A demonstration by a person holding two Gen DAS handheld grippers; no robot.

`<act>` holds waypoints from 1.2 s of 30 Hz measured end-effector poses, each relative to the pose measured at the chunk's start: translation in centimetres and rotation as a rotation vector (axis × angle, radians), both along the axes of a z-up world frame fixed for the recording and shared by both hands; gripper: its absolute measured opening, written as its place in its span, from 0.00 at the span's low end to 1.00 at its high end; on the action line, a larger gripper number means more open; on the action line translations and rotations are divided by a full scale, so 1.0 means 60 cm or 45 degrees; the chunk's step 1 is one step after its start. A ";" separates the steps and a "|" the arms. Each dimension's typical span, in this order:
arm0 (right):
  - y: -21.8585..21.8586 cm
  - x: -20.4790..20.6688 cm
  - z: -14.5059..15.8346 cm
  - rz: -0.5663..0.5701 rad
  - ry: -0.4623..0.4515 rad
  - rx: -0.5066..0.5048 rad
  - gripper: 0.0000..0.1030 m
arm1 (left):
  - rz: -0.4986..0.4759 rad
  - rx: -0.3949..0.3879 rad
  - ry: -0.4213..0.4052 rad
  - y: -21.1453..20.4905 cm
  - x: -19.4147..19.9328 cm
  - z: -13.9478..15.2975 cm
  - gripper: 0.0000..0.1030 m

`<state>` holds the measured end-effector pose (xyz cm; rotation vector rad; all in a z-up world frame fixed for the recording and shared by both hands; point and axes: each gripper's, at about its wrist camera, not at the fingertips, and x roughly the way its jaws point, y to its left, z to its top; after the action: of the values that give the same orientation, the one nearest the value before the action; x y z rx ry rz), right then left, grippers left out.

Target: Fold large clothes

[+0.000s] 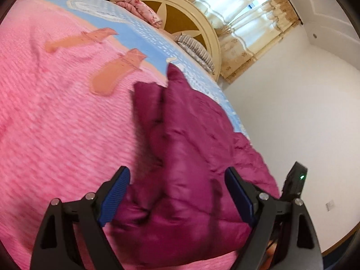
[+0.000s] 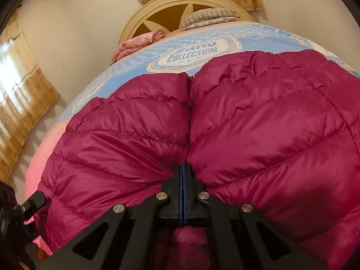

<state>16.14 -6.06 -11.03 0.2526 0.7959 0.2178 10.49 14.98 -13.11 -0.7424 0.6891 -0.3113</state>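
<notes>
A magenta quilted down jacket [image 1: 191,157] lies bunched on the pink and blue bedspread [image 1: 56,112]. My left gripper [image 1: 177,180] is open, its blue-padded fingers [image 1: 117,195] spread on either side of a raised fold of the jacket, not closed on it. In the right wrist view the jacket [image 2: 247,123] fills most of the frame. My right gripper [image 2: 183,168] is shut, pinching the jacket fabric at the seam between two puffy panels. The other gripper's black body [image 2: 13,213] shows at the lower left.
A cream round headboard [image 1: 202,22] stands at the far end of the bed, with a striped pillow [image 2: 209,14] and a folded pink floral quilt [image 1: 139,9] against it. Beige curtains [image 1: 254,29] cover the window. White wall [image 1: 303,112] runs along the bed's right side.
</notes>
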 end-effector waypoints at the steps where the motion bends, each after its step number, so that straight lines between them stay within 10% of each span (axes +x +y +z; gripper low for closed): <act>1: 0.002 0.001 -0.004 -0.006 -0.006 0.005 0.00 | 0.006 -0.018 -0.013 -0.005 -0.001 0.000 0.86; 5: -0.011 -0.013 0.002 -0.011 0.012 0.085 0.00 | 0.085 -0.018 -0.040 -0.017 0.016 -0.001 0.85; 11: -0.027 -0.008 -0.013 -0.047 0.038 0.184 0.00 | 0.047 -0.085 -0.145 -0.021 0.020 0.044 0.32; 26: -0.037 -0.068 0.052 0.001 -0.104 0.068 0.00 | 0.087 0.147 -0.045 -0.034 0.050 0.072 0.30; 36: -0.026 -0.071 -0.002 0.013 -0.009 0.132 0.00 | 0.085 0.293 -0.007 -0.056 0.046 0.082 0.30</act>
<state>11.89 -7.61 -11.18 0.3456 0.7797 0.2702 13.24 11.63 -8.22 -0.5437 0.6808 -0.1693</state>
